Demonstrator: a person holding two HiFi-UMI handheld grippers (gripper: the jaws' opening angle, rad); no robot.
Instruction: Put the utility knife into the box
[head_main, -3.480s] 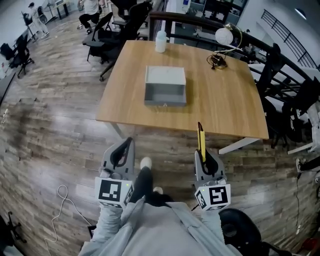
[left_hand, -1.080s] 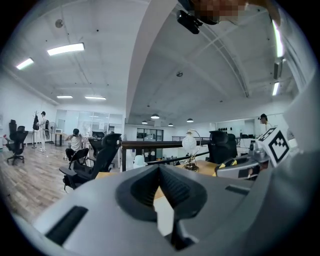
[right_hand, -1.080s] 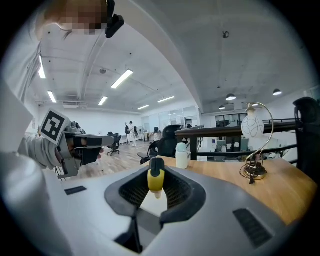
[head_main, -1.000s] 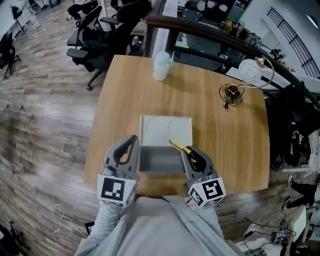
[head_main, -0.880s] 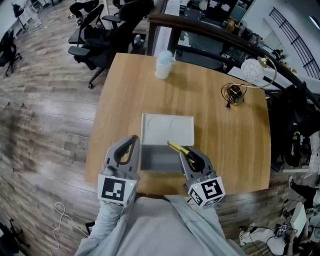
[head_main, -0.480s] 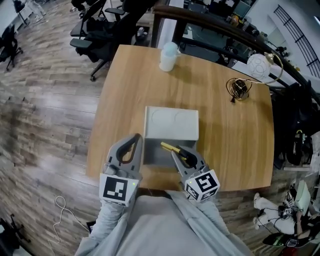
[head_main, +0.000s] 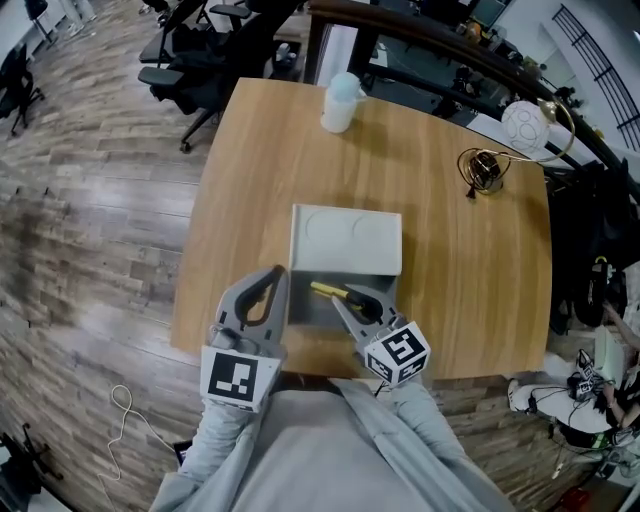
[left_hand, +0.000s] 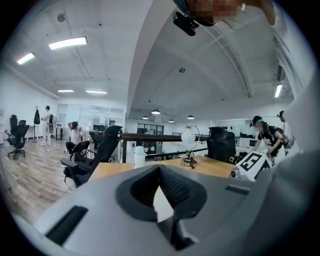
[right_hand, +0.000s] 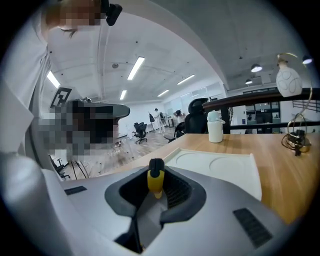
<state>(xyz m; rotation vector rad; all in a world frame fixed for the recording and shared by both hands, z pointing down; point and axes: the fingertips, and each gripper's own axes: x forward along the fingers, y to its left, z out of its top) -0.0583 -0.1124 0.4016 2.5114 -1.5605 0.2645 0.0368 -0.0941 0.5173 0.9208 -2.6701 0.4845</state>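
Note:
A grey open box (head_main: 345, 245) stands on the wooden table (head_main: 440, 230), its lid laid back flat. My right gripper (head_main: 352, 303) is shut on a yellow and black utility knife (head_main: 330, 292), which points left over the box's open compartment. In the right gripper view the knife (right_hand: 155, 181) sticks out between the jaws, with the pale lid (right_hand: 215, 167) beyond. My left gripper (head_main: 262, 300) hovers at the box's left front corner, shut with nothing in it; its own view (left_hand: 159, 192) shows the jaws meeting.
A white bottle (head_main: 340, 101) stands at the table's far edge. A globe lamp (head_main: 528, 125) with a wire base (head_main: 485, 170) sits at the far right. Black office chairs (head_main: 205, 55) stand beyond the table on the wood floor.
I have walked up to the table. My right gripper has swung the knife leftward and lowered it over the open box. The left gripper has stayed shut beside the box.

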